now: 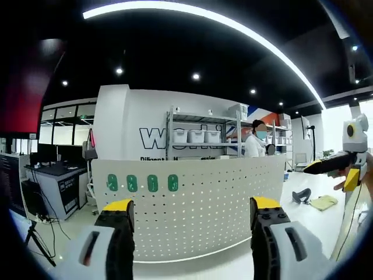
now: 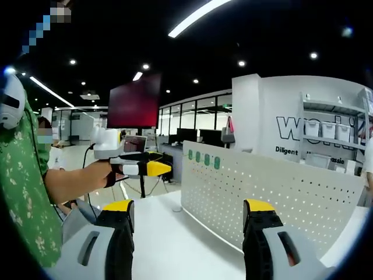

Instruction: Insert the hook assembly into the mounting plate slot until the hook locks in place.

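A white perforated mounting plate (image 1: pixel 204 210) stands upright on the white table, straight ahead in the left gripper view. A row of several green pieces (image 1: pixel 141 183) sits at its top left. My left gripper (image 1: pixel 192 211) is open in front of the plate with nothing between its jaws. A dark hook-shaped piece (image 1: pixel 301 196) lies on the table to the right of the plate. My right gripper (image 2: pixel 189 214) is open and holds nothing, and the plate (image 2: pixel 280 195) with its green pieces (image 2: pixel 203 157) runs off to the right. A hand holds the left gripper (image 2: pixel 152 168) above the table.
A yellowish flat item (image 1: pixel 323 202) lies beside the dark piece. The right gripper (image 1: pixel 329 165) enters from the right. A person in white (image 1: pixel 254 144) stands by a shelf of bins (image 1: pixel 198 135). A tripod (image 1: pixel 36 238) and a desk (image 1: pixel 55 181) stand at the left.
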The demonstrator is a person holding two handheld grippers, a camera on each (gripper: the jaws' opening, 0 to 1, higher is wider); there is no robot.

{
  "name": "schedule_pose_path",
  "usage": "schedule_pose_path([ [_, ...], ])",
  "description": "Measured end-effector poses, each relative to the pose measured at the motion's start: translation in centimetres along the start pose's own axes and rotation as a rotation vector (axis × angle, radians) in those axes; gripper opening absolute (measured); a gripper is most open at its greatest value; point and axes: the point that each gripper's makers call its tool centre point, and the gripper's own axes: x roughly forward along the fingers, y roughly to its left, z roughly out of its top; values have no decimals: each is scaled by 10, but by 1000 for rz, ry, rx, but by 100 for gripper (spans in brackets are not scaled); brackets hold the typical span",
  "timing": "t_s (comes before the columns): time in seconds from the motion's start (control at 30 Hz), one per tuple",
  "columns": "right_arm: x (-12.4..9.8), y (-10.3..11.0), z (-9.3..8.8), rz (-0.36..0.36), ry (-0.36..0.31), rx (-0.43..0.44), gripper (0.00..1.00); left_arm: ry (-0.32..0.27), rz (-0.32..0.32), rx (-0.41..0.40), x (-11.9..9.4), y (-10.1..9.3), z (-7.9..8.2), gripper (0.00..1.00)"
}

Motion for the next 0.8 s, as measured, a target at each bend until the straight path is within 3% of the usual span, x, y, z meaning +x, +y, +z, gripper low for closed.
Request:
schedule_pose_path([
  [0.27,0,5,-11,-32,11,15,79,20,2,8,-30,3,-10,85],
  [0.8,-10,6,-14,-146,-57,68,85,36,-24,3,-75,-2,-22,86],
])
